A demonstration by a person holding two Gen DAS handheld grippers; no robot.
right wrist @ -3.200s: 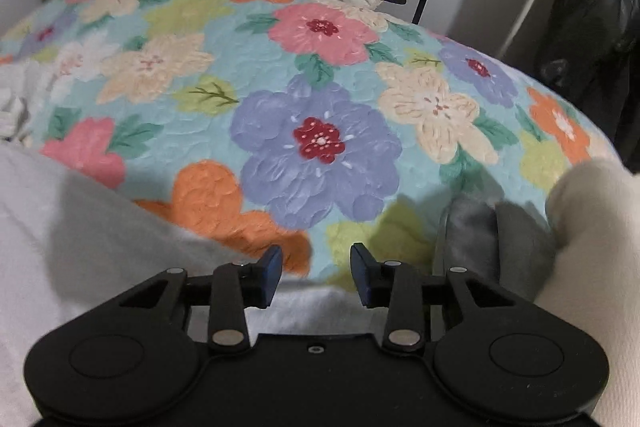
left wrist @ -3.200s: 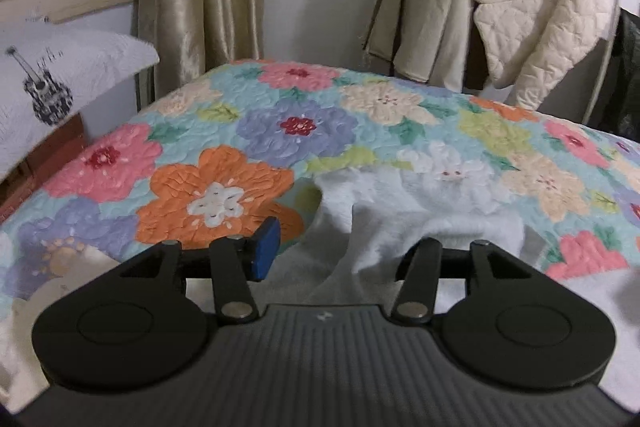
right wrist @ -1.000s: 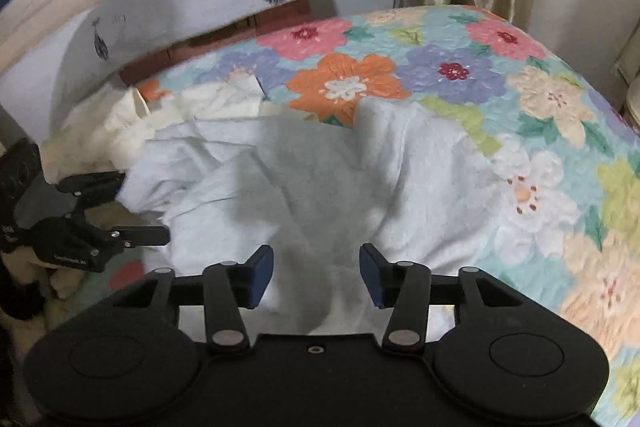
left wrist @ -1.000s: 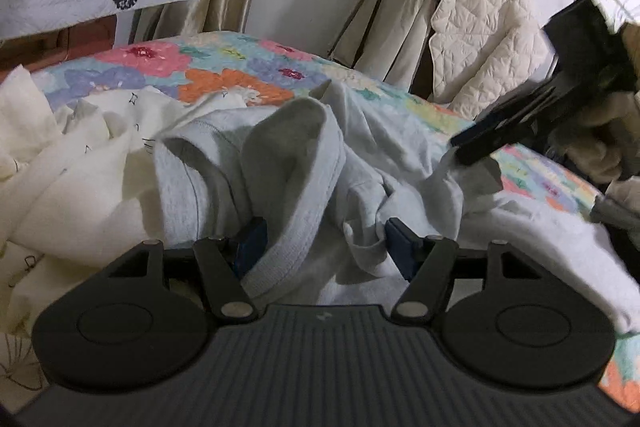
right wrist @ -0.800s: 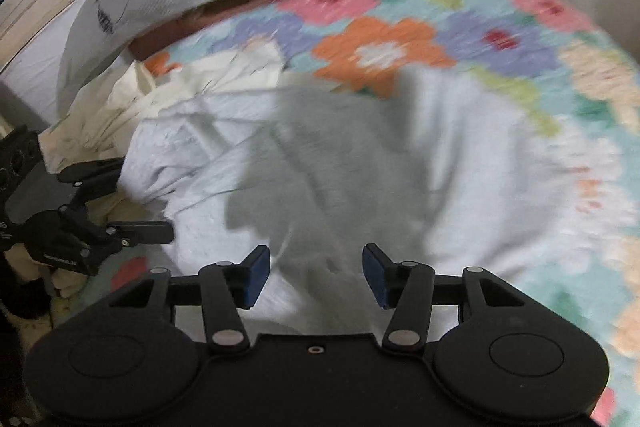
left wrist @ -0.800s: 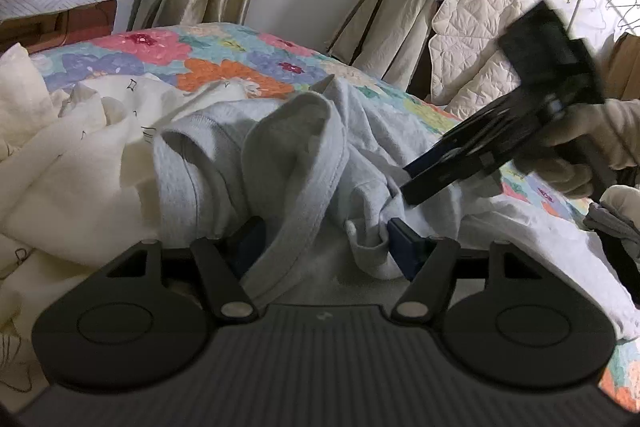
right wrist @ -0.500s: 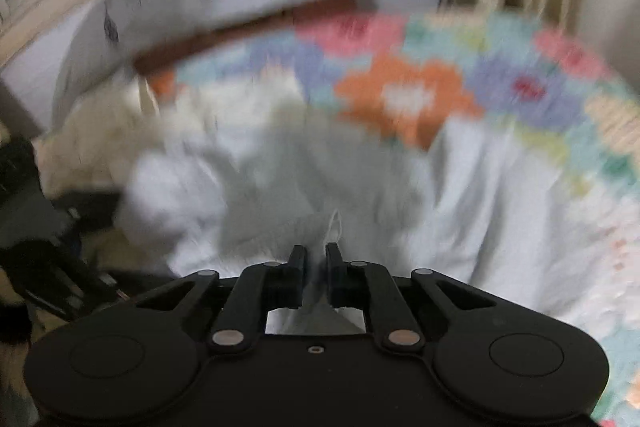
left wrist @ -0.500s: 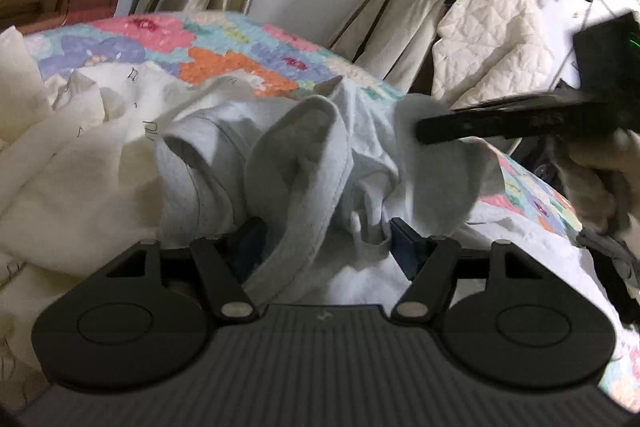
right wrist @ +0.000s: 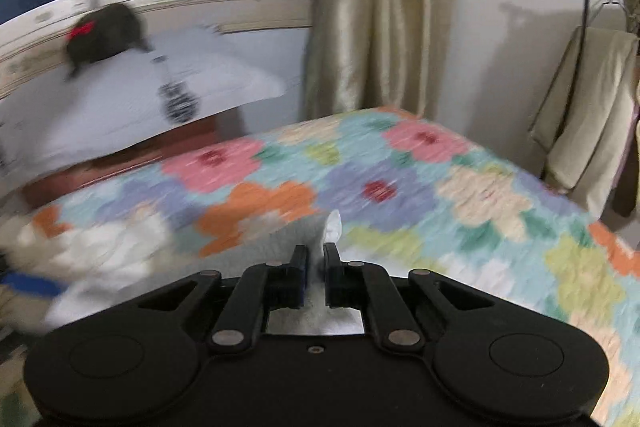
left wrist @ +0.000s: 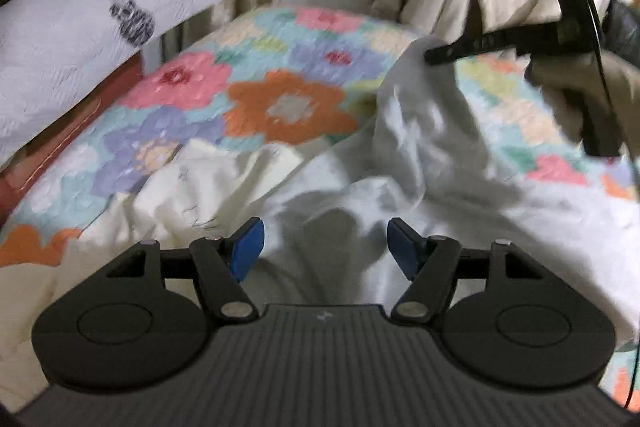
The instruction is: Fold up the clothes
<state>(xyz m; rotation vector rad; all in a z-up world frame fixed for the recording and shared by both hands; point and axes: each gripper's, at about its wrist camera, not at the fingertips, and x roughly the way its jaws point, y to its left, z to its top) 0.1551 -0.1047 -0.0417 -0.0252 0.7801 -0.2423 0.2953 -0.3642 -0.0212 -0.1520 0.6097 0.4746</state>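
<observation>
Grey garment (left wrist: pixel 420 163) is seen crumpled on the floral quilt (left wrist: pixel 288 107), partly over a cream garment (left wrist: pixel 208 187) bunched at the near left. One portion of the grey cloth is pinched by the right gripper (right wrist: pixel 315 273) and drawn up into a peak above the bed; a small tuft is seen standing between the closed fingers in the right wrist view. The left gripper (left wrist: pixel 323 247) is held with its blue pads spread wide over the low part of the grey cloth; nothing is gripped by it.

Step judged: the garment is being lifted by one point so that it can be spread flat for folding. Both views are motion-blurred, so which part of the garment is held (hem, sleeve, shoulder) cannot be told.

Notes for doing it well:
- A matching edge or corner should be taken by the left gripper, so the cloth hangs between two points and not from one.
- Only the grey layer should be pinched; the cream garment lies touching it and could be caught along.
- The lift should be kept slow, since the right-hand bite looks shallow and could slip.
- The open quilt beyond is suited for laying out.
</observation>
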